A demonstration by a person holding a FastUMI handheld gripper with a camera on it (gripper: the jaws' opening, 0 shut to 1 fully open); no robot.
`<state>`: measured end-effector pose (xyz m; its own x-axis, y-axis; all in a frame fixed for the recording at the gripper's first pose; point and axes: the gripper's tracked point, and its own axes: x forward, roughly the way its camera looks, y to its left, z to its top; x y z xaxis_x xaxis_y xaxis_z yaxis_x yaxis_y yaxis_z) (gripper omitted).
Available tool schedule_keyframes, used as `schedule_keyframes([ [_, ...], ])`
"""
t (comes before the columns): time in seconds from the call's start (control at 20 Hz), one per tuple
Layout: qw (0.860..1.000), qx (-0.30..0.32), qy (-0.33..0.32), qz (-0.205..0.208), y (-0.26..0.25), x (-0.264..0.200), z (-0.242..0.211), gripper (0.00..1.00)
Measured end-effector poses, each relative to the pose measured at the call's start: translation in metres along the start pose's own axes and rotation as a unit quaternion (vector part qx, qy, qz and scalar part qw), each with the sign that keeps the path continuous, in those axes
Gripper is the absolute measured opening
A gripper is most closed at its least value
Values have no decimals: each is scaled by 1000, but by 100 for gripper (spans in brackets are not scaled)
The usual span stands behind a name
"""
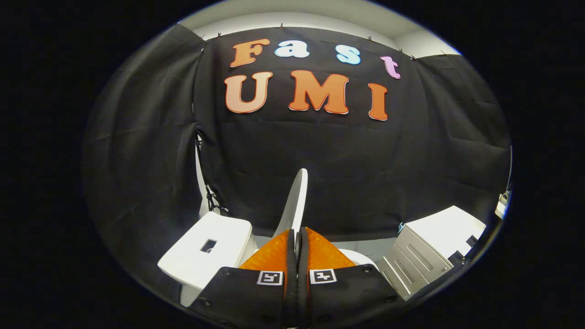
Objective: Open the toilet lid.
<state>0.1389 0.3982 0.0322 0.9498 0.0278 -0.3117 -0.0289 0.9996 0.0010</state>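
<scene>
Gripper view. One gripper [298, 237] with two fingers drawn narrow together, both pressed on the lower edge of one white toilet lid [295, 201], which is clamped between them. The lid stands raised, seen edge-on, rising just ahead of the fingers and leaning slightly right at its top, against the black cloth wall [320, 160]. One white toilet tank [205, 256] with one small rectangular opening in its flat top sits left of the fingers, near them. A curved strip of the white toilet bowl [361, 258] shows just right of the fingers. One pale cabinet [425, 251] with ribbed drawer fronts stands farther right, well apart from the lid. Two square black-and-white markers [269, 277] sit on the gripper body, one per finger.
</scene>
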Motion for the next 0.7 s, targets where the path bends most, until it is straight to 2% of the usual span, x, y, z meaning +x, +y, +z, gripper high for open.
schedule_keyframes([
  [0.25,999,-34,-15,12,49,-3,9,8],
  [0.7,997,-55,-30,36,119,-6,11,8],
])
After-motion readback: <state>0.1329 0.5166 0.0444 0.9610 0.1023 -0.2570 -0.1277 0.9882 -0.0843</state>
